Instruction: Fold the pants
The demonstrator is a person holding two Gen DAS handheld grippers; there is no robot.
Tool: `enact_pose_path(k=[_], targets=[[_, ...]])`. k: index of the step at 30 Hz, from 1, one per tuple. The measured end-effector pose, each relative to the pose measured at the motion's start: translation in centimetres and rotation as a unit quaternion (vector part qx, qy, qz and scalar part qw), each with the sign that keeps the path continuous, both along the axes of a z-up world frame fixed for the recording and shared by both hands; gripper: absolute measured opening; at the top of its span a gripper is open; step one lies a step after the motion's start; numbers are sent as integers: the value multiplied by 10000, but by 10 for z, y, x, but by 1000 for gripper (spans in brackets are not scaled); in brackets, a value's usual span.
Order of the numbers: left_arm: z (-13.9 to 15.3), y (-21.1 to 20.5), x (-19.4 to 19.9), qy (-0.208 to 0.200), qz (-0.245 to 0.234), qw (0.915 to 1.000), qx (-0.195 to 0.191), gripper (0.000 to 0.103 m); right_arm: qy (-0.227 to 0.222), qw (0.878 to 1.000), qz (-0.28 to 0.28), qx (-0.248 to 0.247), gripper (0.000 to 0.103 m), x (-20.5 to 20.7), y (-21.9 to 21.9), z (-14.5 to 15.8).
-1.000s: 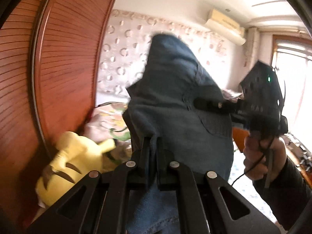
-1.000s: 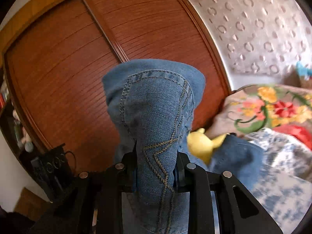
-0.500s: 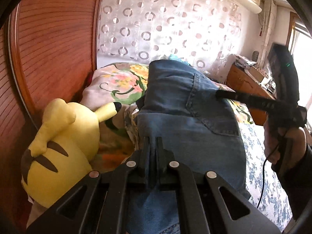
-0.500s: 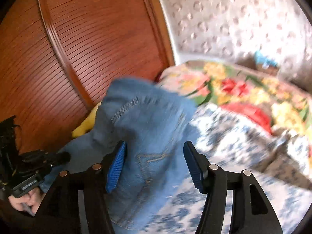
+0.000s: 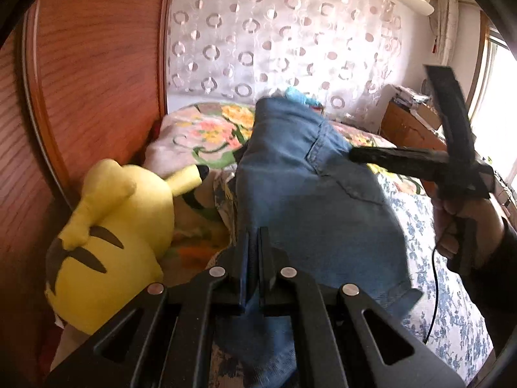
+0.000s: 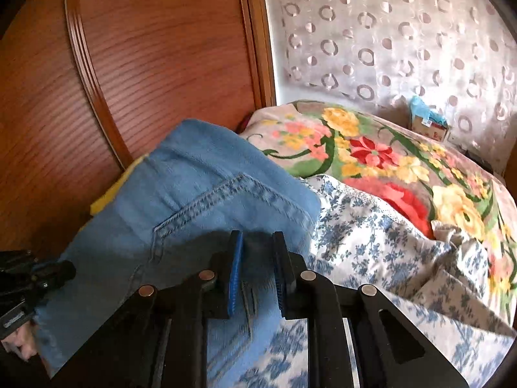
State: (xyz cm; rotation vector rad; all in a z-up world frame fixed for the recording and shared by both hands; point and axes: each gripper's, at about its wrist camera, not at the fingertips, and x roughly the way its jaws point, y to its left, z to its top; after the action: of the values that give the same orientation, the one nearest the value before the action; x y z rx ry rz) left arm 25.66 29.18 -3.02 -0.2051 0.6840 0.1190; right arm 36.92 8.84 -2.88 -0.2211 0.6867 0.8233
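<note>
A ribbed wooden wardrobe [image 5: 80, 80] is flanking the bed [image 6: 371, 236]. Soft denim pants [image 5: 307, 200] are lying there, humped, beside a rounded plush toy [image 5: 113, 226]. The left gripper [image 5: 253, 258] is pinching denim; the right gripper [image 6: 257, 258] is closing, denim between its fingers.

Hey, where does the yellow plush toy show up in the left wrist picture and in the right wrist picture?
Left wrist view: the yellow plush toy fills the lower left, against the wooden wardrobe door, left of the jeans.
Right wrist view: only a yellow sliver peeks out at centre left, behind the jeans' left edge.
Shared landmark: the floral blanket, at the head of the bed in both.
</note>
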Motion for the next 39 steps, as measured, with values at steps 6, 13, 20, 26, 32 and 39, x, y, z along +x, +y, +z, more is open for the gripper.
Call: enact_pose_path(k=[6,13,20,26,32,39], targets=[[30,-15,-28,-331,-35,9994,128,6,-192,9995,58,259,18,-63,-43,36],[61,-53,-65,-655,-244,9972,282,6,-485,9971,-75,575,18,-151,-100,73],[77,-99,-91,-822,-529,9946,361,6,-776,9938,-346,721,18,-225,-165,81],[81,-140,-109,-863,-767,9923,442,6,-929,9909,-637,741,18,-276,-203,80],[78,-177,-126,-835,-993,9900,560,8,-991,9872,-1003,748,18,-315,-234,70],[80,-212,-149,-992,-1244,9853,628,52,-1010,9826,-1320,833,18,-377,-264,76]])
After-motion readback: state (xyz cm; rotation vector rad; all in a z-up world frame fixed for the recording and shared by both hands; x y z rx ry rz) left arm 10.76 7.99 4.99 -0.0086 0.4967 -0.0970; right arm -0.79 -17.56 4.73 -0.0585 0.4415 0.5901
